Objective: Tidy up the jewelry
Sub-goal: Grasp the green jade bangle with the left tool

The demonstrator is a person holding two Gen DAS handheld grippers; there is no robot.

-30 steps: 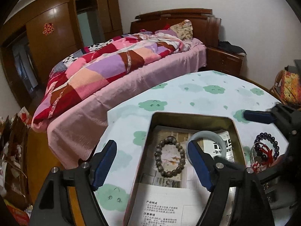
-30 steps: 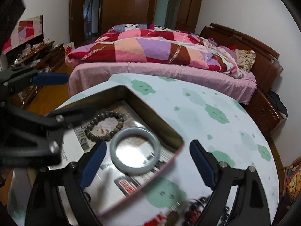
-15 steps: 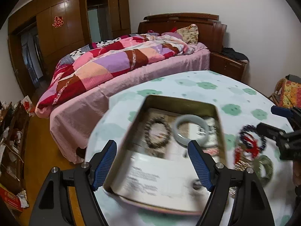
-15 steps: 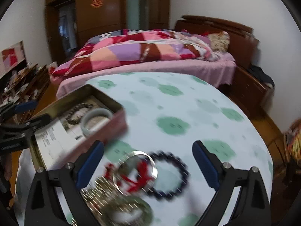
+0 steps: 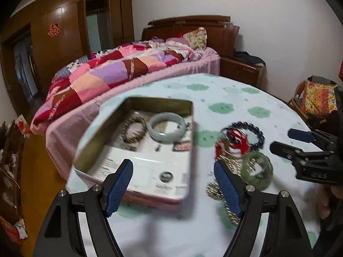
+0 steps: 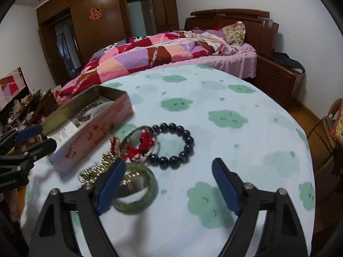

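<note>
Left tool (image 5: pixel 172 181) spread, empty, over tin (image 5: pixel 137 150) near desk (image 6: pixel 214 107) edge, 9 o'clock. Right tool (image 6: pixel 167 180) spread, empty; bare cloth at 3 o'clock of dark bead bracelet (image 6: pixel 184 143).

The right hand-held gripper (image 6: pixel 169 184) hangs over the worktop (image 6: pixel 246 141), its blue-padded fingers (image 6: pixel 224 185) spread wide with nothing between them. The worktop wears a pale cloth printed with green clouds. Just beyond the left finger lies a green jade bangle (image 6: pixel 137 192), partly hidden by that finger. A dark beaded bracelet (image 6: pixel 175 143) sits ahead of it, overlapped by a clear bangle with red cord (image 6: pixel 140 144). A gold chain (image 6: pixel 96 169) trails to the left of these. A pink tin box (image 6: pixel 92 128), lid off, stands left of the pile, holding a beaded bracelet, a pale bangle and printed paper. The left hand-held gripper (image 6: pixel 27 139) shows at the left edge, fingers apart. Behind stands a bed with a patchwork quilt (image 6: pixel 154 53).
</note>
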